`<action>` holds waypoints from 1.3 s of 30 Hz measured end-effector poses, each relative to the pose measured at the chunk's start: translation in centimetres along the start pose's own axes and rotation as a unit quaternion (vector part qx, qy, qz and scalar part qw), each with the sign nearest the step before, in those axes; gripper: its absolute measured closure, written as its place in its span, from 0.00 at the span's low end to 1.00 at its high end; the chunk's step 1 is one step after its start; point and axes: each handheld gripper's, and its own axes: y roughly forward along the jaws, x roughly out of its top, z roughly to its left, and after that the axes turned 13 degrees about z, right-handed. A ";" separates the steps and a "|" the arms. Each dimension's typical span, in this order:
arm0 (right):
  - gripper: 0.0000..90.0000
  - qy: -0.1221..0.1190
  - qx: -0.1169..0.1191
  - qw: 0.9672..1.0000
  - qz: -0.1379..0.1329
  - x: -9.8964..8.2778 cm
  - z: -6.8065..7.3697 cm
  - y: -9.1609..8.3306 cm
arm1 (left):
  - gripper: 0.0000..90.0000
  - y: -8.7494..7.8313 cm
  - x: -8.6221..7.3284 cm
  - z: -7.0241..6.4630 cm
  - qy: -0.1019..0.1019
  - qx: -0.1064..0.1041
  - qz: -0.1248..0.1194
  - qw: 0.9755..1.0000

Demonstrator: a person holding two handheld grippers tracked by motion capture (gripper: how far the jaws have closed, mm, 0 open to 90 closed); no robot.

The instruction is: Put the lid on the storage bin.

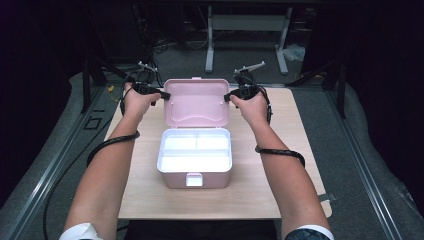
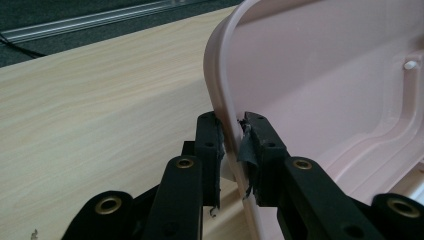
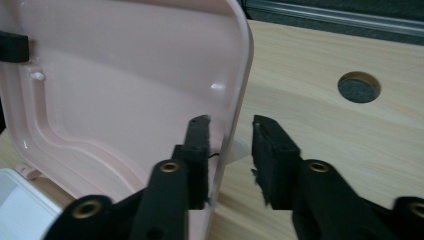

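Pink box (image 1: pixel 195 159) sits mid-table (image 1: pixel 280 195), base toward the person, white tray inside w/ compartments; its lid (image 1: pixel 196 102) stands swung open at the far side, nearly upright, hinged along the base's rear edge.

Left tool (image 2: pixel 232 122) straddles the lid's left rim; in the left gripper view both pads look pressed on the thin edge, so it reads as gripping the lid. Right tool (image 3: pixel 230 130) straddles the right rim; inner jaw lies against the lid's inside face, outer jaw stands clear w/ a visible gap, so it's open, not clamping.

Handling, as a guess: lid is thin moulded plastic, light, fairly stiff but will flex if pulled from one corner only; glossy surface, so pads can slide along the rim. Best hold is on the raised side rims, about mid-height, both sides at once, so it swings evenly on the hinge w/o twisting. Hinge looks like the weak spot; avoid forcing the lid back past its stop. The box itself is light & may scoot on the table if the lid gets pushed hard.
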 end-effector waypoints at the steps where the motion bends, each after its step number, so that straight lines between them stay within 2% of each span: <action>1: 0.73 0.000 0.023 1.000 0.001 0.0 -0.4 0.1 | 0.86 0.0 0.0 0.1 0.001 -0.003 -0.002 1.000; 3: 0.71 0.011 0.041 0.999 -0.003 0.1 -0.7 0.4 | 0.86 0.0 -0.2 0.2 0.003 -0.007 -0.007 1.000; 4: 0.70 0.014 0.066 0.998 -0.001 0.1 -0.9 0.5 | 0.86 0.0 -0.2 0.3 0.004 -0.012 -0.009 1.000; 5: 0.70 0.015 0.074 0.997 -0.001 0.1 -0.9 0.7 | 0.86 0.0 -0.3 0.4 0.004 -0.015 -0.013 1.000; 6: 0.69 0.012 0.086 0.996 -0.014 0.0 -0.9 0.9 | 0.86 0.0 -0.4 0.4 0.002 -0.019 -0.016 1.000; 7: 0.69 0.007 0.088 0.996 -0.012 0.1 -0.8 0.8 | 0.85 0.0 -0.5 0.5 0.001 -0.022 -0.019 1.000; 8: 0.69 0.003 0.081 0.997 -0.006 0.1 -0.7 0.7 | 0.85 0.0 -0.5 0.6 0.002 -0.025 -0.022 0.999; 10: 0.69 -0.005 0.082 0.997 -0.007 0.2 -0.6 0.5 | 0.85 -0.1 -0.7 0.6 0.001 -0.031 -0.028 0.999; 11: 0.69 -0.004 0.070 0.997 -0.013 0.2 -0.4 0.5 | 0.85 -0.2 -0.8 0.6 0.002 -0.032 -0.030 0.999; 12: 0.69 -0.009 0.071 0.997 -0.010 0.2 -0.3 0.3 | 0.85 -0.4 -0.8 0.6 0.004 -0.036 -0.033 0.999; 17: 0.69 -0.017 0.078 0.996 -0.029 -0.1 0.0 -0.6 | 0.84 -1.5 -1.1 0.3 0.017 -0.047 -0.045 0.998; 19: 0.69 -0.023 0.081 0.996 -0.034 -0.3 0.1 -1.0 | 0.82 -2.0 -1.3 0.0 0.026 -0.044 -0.048 0.998; 20: 0.69 -0.023 0.073 0.996 -0.043 -0.4 0.3 -1.1 | 0.82 -2.2 -1.4 -0.2 0.033 -0.043 -0.050 0.997; 24: 0.68 -0.033 0.068 0.996 -0.053 -0.7 0.9 -1.9 | 0.79 -3.0 -1.8 -0.7 0.045 -0.045 -0.056 0.996; 26: 0.68 -0.037 0.075 0.995 -0.059 -1.0 1.1 -2.5 | 0.78 -3.5 -2.0 -1.0 0.051 -0.046 -0.060 0.996; 28: 0.68 -0.036 0.061 0.995 -0.070 -1.2 1.5 -3.0 | 0.77 -4.0 -2.3 -1.3 0.059 -0.047 -0.062 0.995; 31: 0.68 -0.049 0.068 0.994 -0.071 -1.5 1.9 -3.5 | 0.74 -4.6 -2.7 -1.7 0.067 -0.047 -0.064 0.995; 32: 0.68 -0.049 0.052 0.995 -0.074 -1.6 2.2 -3.6 | 0.74 -4.7 -2.9 -1.8 0.068 -0.048 -0.065 0.994; 35: 0.68 -0.062 0.048 0.994 -0.076 -2.0 2.7 -4.2 | 0.73 -5.3 -3.3 -2.2 0.080 -0.048 -0.069 0.993; 39: 0.68 -0.084 0.027 0.993 -0.081 -2.7 3.4 -4.9 | 0.70 -5.6 -3.9 -2.8 0.090 -0.047 -0.077 0.992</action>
